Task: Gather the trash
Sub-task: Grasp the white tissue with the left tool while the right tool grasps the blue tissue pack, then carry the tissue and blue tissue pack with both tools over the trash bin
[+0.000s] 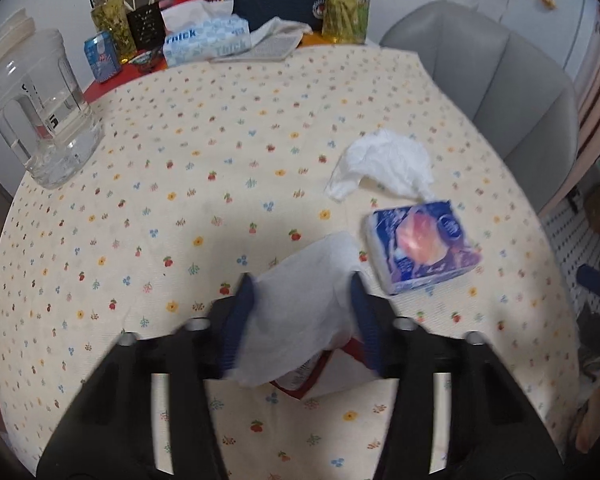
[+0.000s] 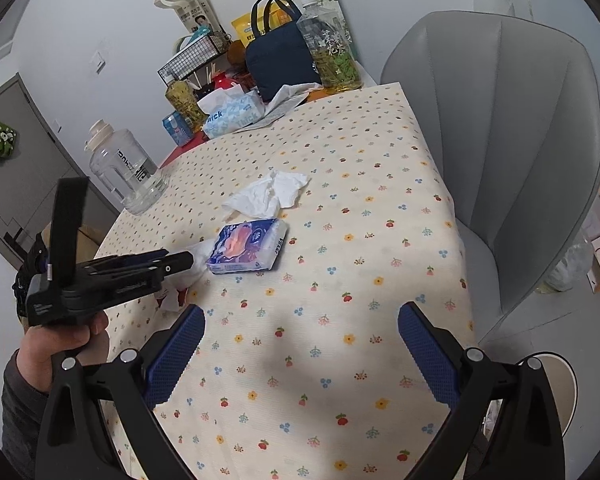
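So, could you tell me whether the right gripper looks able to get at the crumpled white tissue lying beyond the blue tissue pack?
Probably yes. The right gripper is open and empty, the crumpled tissue lies uncovered on the tablecloth, and only the tissue pack sits nearer, slightly aside.

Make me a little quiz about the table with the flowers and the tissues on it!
1. True or false: the left gripper has a white tissue between its fingers.
2. What lies right beside the blue tissue pack, on its far side: (a) a crumpled tissue, (b) a spoon, (c) a cup?
3. Fill in: the right gripper has its jaws ____ with nothing between them.

Key: 1 true; 2 a; 3 open.
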`<state>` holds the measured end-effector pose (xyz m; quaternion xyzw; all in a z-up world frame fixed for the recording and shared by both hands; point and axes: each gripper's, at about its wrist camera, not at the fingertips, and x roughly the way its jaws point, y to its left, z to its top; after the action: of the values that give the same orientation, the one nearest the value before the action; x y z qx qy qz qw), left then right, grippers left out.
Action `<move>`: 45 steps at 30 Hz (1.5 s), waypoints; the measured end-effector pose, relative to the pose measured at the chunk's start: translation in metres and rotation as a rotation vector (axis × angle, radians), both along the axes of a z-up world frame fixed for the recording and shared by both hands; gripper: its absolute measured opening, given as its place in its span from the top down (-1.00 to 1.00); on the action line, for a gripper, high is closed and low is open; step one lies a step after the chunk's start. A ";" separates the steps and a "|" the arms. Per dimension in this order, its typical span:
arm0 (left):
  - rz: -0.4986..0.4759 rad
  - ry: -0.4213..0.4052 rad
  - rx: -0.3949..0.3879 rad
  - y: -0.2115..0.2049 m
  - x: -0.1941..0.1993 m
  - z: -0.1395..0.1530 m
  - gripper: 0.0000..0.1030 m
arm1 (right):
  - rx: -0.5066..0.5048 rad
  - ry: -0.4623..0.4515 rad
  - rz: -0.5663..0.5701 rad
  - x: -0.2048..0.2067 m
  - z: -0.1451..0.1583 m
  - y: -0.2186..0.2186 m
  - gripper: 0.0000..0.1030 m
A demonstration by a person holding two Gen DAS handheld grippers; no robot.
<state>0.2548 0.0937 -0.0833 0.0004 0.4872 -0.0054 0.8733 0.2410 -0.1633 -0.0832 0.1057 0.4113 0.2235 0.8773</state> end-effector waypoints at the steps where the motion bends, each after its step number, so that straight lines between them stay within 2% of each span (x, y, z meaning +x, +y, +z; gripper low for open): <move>1: 0.007 0.004 0.008 0.001 0.000 -0.001 0.54 | -0.004 0.001 0.001 0.001 0.000 0.000 -0.85; 4: 0.019 -0.018 -0.037 0.007 -0.005 0.007 0.81 | -0.025 -0.001 0.011 0.001 0.001 0.004 -0.85; 10: 0.037 -0.084 -0.072 0.017 -0.020 0.031 0.82 | -0.078 0.002 0.055 0.014 0.010 0.015 -0.78; 15: 0.080 -0.140 -0.093 0.032 -0.035 0.050 0.82 | -0.106 0.049 0.065 0.031 0.009 0.022 -0.74; 19: 0.118 -0.172 -0.119 0.046 -0.048 0.059 0.82 | -0.076 0.111 0.089 0.046 0.004 0.030 -0.51; 22: 0.148 -0.182 -0.132 0.056 -0.056 0.058 0.82 | -0.024 0.158 0.092 0.063 -0.005 0.038 -0.34; 26: 0.202 -0.197 -0.143 0.071 -0.070 0.054 0.82 | -0.015 0.220 0.095 0.076 -0.019 0.054 -0.08; 33: 0.305 -0.214 -0.171 0.097 -0.091 0.047 0.82 | -0.005 0.255 0.086 0.089 -0.028 0.079 -0.01; 34: 0.306 -0.217 -0.175 0.097 -0.093 0.046 0.82 | -0.010 0.258 0.084 0.091 -0.029 0.082 0.14; 35: 0.306 -0.221 -0.180 0.097 -0.095 0.046 0.82 | -0.013 0.264 0.089 0.094 -0.030 0.085 0.54; 38: 0.305 -0.222 -0.192 0.094 -0.099 0.043 0.82 | 0.023 0.292 0.085 0.096 -0.035 0.082 0.77; 45: 0.273 -0.236 -0.201 0.071 -0.104 0.047 0.82 | 0.127 0.255 0.067 0.067 -0.022 0.049 0.86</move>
<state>0.1505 0.1652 -0.0363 -0.1522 0.3739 0.0647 0.9126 0.3077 -0.1143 -0.1051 0.1748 0.5077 0.2630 0.8016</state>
